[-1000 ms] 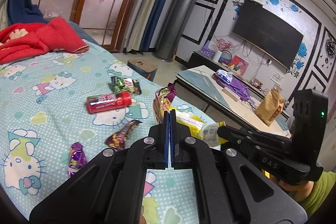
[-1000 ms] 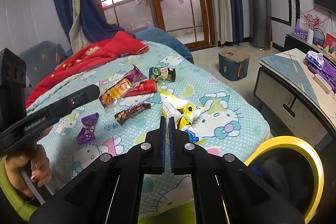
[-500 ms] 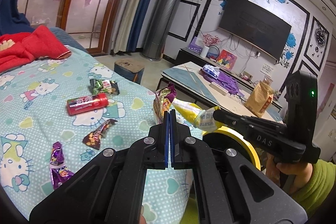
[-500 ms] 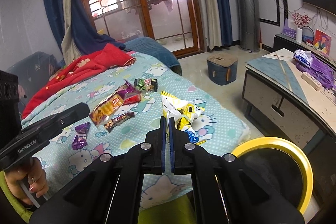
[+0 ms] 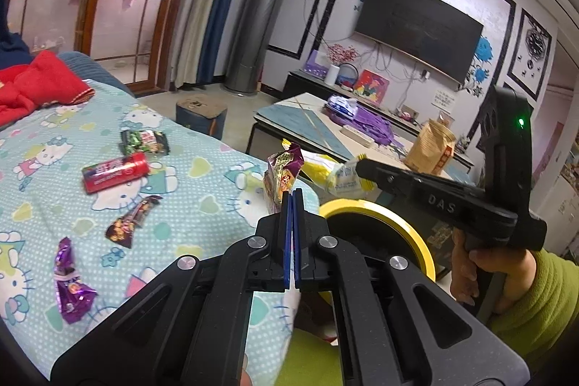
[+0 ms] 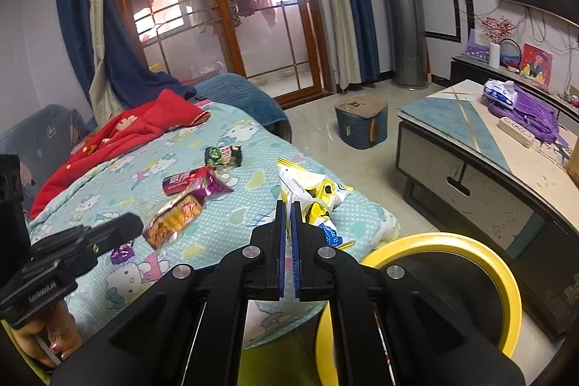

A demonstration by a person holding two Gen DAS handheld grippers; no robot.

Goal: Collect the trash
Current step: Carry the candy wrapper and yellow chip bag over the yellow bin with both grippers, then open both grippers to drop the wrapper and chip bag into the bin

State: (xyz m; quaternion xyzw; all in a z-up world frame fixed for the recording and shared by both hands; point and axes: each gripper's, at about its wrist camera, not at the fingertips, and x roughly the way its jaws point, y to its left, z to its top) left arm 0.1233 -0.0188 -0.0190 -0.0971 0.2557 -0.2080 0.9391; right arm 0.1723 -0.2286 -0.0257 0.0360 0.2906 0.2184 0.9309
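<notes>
Both grippers have carried their loads off the bed toward the yellow-rimmed bin [image 6: 504,281]. Left gripper [image 5: 292,196] is clamped on a purple snack wrapper [image 5: 284,169]; right gripper [image 6: 287,205] is clamped on a yellow-white chip bag [image 6: 311,190], beside the rim. Both appear light, crinkly and slippery, best pinched at a flat edge.

Light source: daylight through the glass doors [image 6: 224,20], panes washed pale and pinkish.
Brightness: room evenly lit; white wall [image 5: 325,17] bright, no harsh glare.
Shadows: soft and faint on the bed cover [image 5: 202,169].
Distortion: strong fisheye; door frames and television [image 5: 419,28] bow, black vignette fills the corners.
Blur: red can [image 5: 115,172] slightly smeared; far shelf clutter soft.
Sharpest: black gripper bodies in the foreground, crisp, matte.
</notes>
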